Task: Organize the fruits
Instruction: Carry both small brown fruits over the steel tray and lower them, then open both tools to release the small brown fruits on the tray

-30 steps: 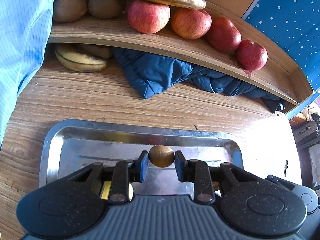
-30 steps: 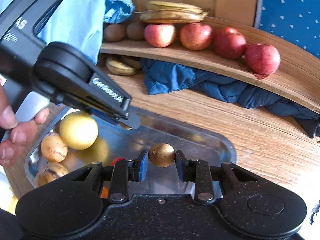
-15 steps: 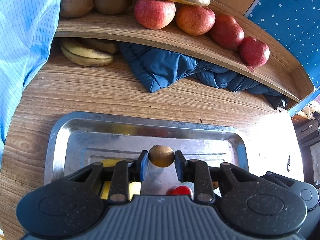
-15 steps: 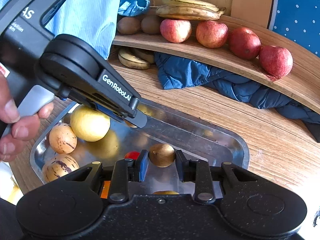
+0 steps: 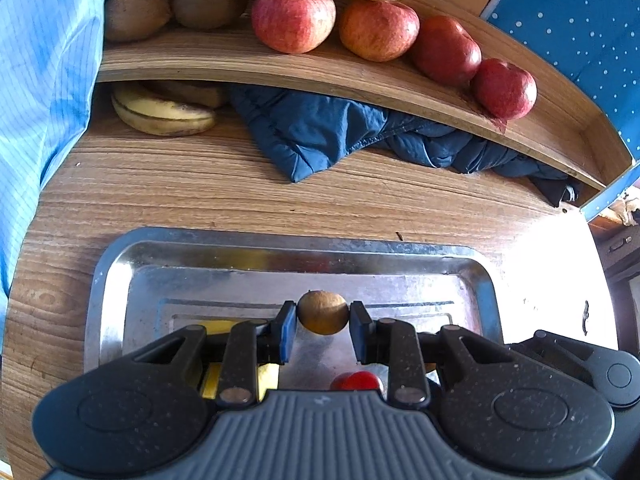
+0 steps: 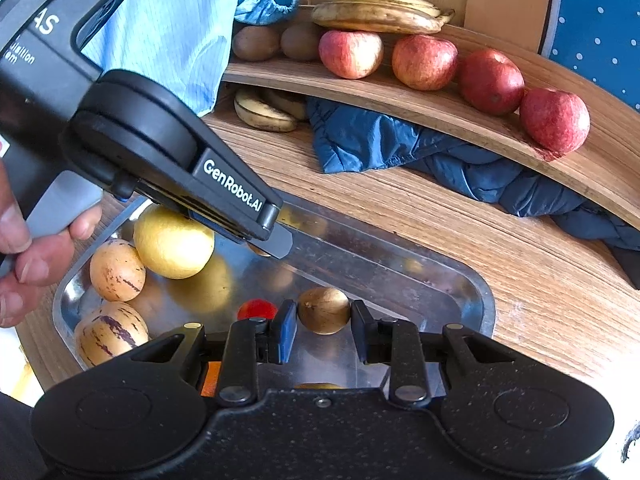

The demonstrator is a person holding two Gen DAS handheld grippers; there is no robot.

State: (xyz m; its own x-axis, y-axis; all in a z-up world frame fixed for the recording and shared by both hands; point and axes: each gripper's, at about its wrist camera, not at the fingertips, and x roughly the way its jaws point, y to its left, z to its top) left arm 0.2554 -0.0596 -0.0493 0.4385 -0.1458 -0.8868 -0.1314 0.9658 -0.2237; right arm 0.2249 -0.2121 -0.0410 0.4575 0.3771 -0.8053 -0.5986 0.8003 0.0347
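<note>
Left claw [image 5: 322, 324] and right claw [image 6: 323, 322] have lifted above the shiny steel tray [image 5: 280, 240]. Each clamps a small brown round fruit [image 5: 322, 310], presumably bound for the curved wooden shelf [image 5: 360, 80] ahead.

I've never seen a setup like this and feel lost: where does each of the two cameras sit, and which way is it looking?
Left wrist view: sits on the left tool, looking forward along its fingers across the metal tray to the shelf of apples; only the tool itself shows.
Right wrist view: sits on the right tool, facing the same tray from the side; the left tool and the person's hand show.
Both share the tray, shelf, apples, bananas and blue jacket.
</note>
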